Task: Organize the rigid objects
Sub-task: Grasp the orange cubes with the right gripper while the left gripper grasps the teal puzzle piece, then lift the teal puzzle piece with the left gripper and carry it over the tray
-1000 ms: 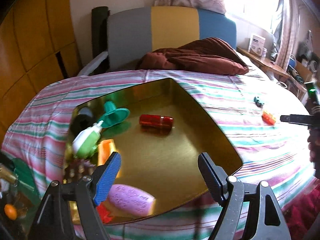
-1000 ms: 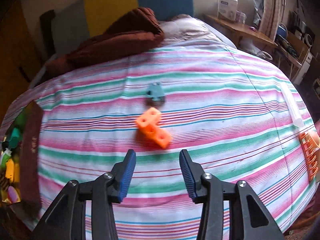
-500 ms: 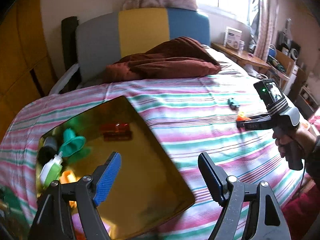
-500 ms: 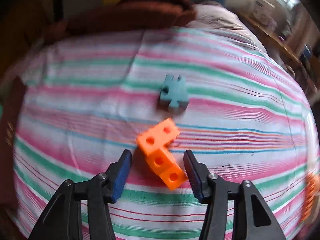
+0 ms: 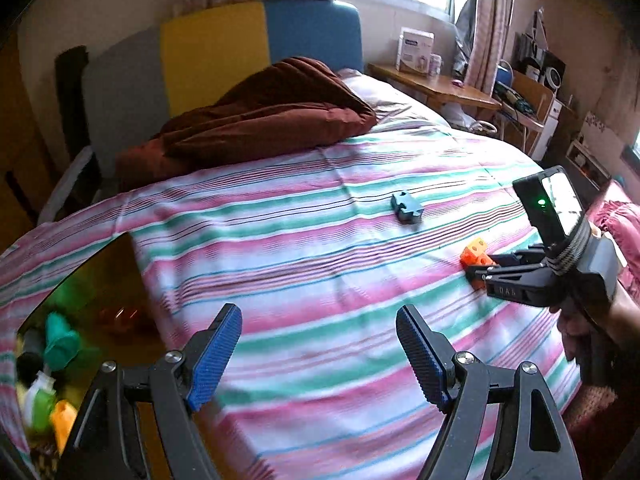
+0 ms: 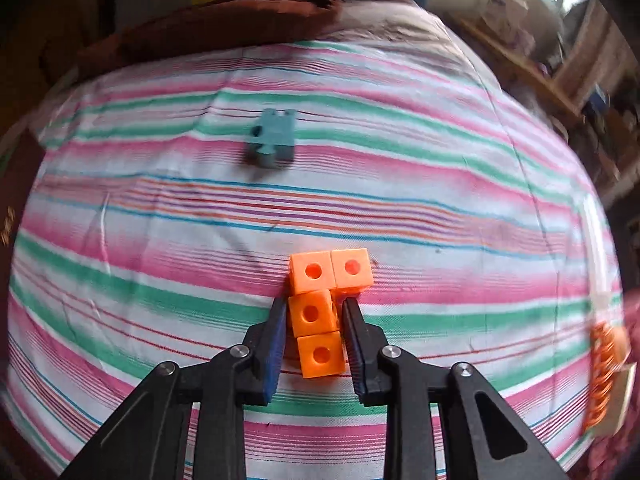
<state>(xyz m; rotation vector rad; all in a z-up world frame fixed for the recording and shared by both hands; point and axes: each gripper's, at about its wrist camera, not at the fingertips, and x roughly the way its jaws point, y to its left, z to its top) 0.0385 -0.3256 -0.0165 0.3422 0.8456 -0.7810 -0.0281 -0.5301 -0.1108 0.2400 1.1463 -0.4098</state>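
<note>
The right gripper (image 6: 314, 334) clenches its fingers on the orange block piece (image 6: 322, 308) lying on the striped bed (image 6: 160, 240), a teal block (image 6: 272, 138) beyond them, while the left gripper (image 5: 320, 354) hangs released over the bed.

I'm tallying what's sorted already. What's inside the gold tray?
In the gold tray: a teal funnel, green-white bottle, orange piece, blurred red item. The left tool hides the rest.
</note>
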